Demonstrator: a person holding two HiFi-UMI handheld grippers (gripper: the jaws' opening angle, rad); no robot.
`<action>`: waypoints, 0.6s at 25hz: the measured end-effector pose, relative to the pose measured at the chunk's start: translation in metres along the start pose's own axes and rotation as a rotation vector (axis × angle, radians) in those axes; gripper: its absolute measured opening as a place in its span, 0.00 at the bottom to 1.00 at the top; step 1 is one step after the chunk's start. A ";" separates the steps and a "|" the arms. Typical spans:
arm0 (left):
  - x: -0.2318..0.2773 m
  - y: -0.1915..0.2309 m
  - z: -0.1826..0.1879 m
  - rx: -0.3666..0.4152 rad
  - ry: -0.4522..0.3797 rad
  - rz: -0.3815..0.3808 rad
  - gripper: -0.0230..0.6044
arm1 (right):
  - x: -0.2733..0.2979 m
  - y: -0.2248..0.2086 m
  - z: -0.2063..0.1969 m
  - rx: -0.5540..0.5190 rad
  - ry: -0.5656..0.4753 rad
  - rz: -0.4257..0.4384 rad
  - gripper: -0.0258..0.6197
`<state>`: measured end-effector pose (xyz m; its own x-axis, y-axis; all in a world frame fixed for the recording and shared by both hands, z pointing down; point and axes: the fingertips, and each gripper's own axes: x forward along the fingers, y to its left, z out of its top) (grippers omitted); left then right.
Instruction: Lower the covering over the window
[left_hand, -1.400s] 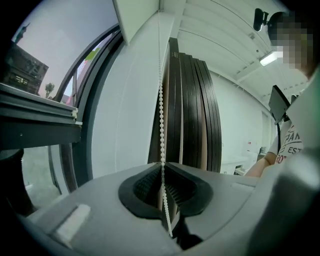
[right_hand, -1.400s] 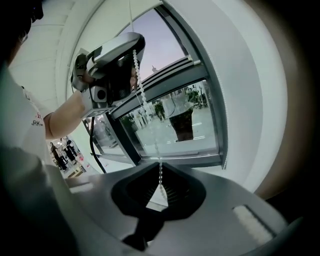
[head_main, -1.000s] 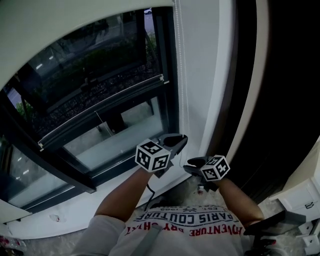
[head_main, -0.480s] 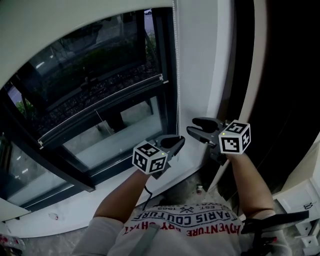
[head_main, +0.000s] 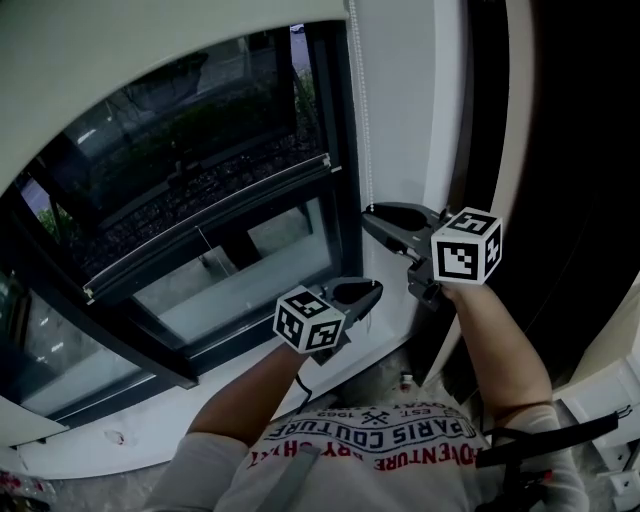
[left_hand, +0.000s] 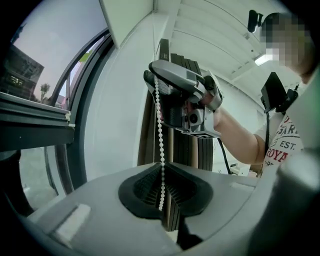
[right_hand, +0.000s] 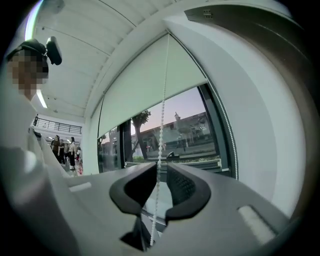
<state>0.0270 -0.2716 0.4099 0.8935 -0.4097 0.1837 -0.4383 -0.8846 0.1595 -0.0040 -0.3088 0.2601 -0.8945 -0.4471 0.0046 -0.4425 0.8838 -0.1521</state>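
Window (head_main: 200, 200) in white wall, dusk outside | roller blind (right_hand: 145, 90) covers top only | right gripper (head_main: 375, 215) higher, jaws just been closing, chain between, unpinched | left gripper (head_main: 367, 292) jaws clamped on bead chain (left_hand: 160, 130) at frame's right | chain likely light, limp, slippery: pinch between beads

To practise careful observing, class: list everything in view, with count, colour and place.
Window: one, dark frame, left.
Blind: one, cream, over window's top.
Chain: one, white beads, hanging right of window.
Wall: one, white, right of window.
Panel: one, black, far right.
Shirt: one, white, printed, bottom.
Left gripper: one, grey, lower, shut on chain.
Right gripper: one, grey, higher, jaws apart, just been closing, chain between.
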 end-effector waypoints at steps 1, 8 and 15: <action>0.001 0.000 0.000 0.001 0.002 -0.001 0.07 | 0.000 -0.001 0.000 0.001 0.000 -0.004 0.12; 0.001 0.005 -0.002 -0.005 -0.007 0.001 0.07 | 0.001 -0.002 -0.003 -0.015 -0.017 -0.008 0.07; 0.001 0.015 -0.001 -0.004 -0.035 0.023 0.07 | 0.000 0.000 -0.001 -0.010 -0.049 0.005 0.06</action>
<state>0.0209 -0.2849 0.4132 0.8859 -0.4380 0.1529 -0.4595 -0.8738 0.1591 -0.0041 -0.3088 0.2613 -0.8927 -0.4484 -0.0446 -0.4387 0.8874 -0.1416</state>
